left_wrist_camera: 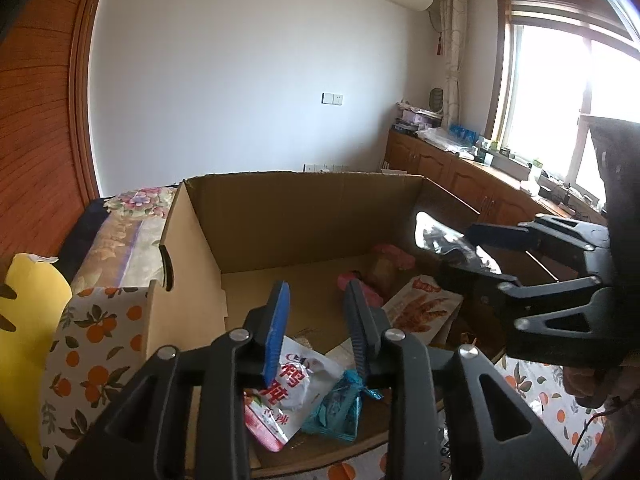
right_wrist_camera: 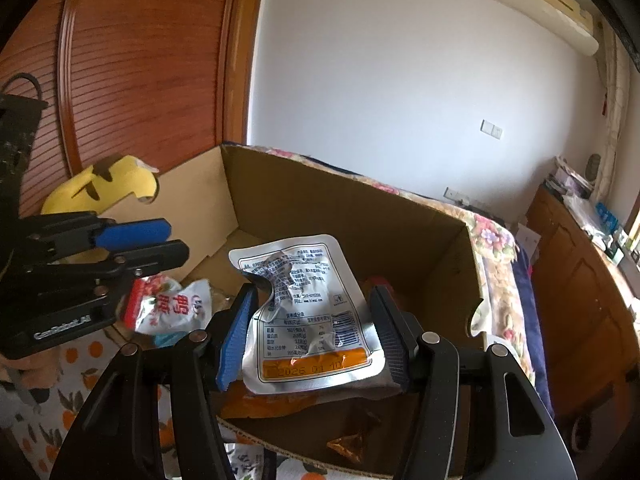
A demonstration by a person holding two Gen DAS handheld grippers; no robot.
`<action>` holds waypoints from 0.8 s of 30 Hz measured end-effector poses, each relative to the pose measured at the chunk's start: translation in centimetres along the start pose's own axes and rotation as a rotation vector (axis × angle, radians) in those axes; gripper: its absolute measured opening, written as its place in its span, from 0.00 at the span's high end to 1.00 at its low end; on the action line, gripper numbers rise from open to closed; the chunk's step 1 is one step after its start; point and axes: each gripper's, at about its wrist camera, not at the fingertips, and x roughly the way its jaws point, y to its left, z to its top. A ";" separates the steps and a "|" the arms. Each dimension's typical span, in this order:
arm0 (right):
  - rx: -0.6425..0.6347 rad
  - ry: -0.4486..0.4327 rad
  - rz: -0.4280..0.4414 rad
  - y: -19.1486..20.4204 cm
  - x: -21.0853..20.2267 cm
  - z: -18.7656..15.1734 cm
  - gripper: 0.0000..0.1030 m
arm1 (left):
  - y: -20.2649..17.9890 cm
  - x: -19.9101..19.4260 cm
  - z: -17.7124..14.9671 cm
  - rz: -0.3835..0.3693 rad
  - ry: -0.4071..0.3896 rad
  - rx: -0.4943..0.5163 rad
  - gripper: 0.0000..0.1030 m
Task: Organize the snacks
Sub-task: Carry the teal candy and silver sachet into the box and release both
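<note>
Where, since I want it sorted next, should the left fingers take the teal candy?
Probably its twisted end, from above: the teal candy lies low on the box floor, tight beside the white packet, and only that end juts free.

Desk: covered by an orange-print cloth (left_wrist_camera: 92, 344).
On it: open cardboard box (left_wrist_camera: 192, 280); yellow banana-shaped toy (right_wrist_camera: 108, 184) beside the box.
</note>
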 end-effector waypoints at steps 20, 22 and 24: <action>0.108 0.074 0.039 -1.7 2.6 -1.2 0.32 | -0.5 -0.5 -1.1 0.026 -0.033 0.037 0.69; 0.106 0.066 0.038 -1.8 2.4 -1.2 0.29 | -0.7 -0.5 -1.2 0.035 -0.033 0.042 0.69; 0.108 0.056 0.029 -1.9 1.8 -1.3 0.29 | -0.9 -0.6 -1.2 0.042 -0.036 0.045 0.66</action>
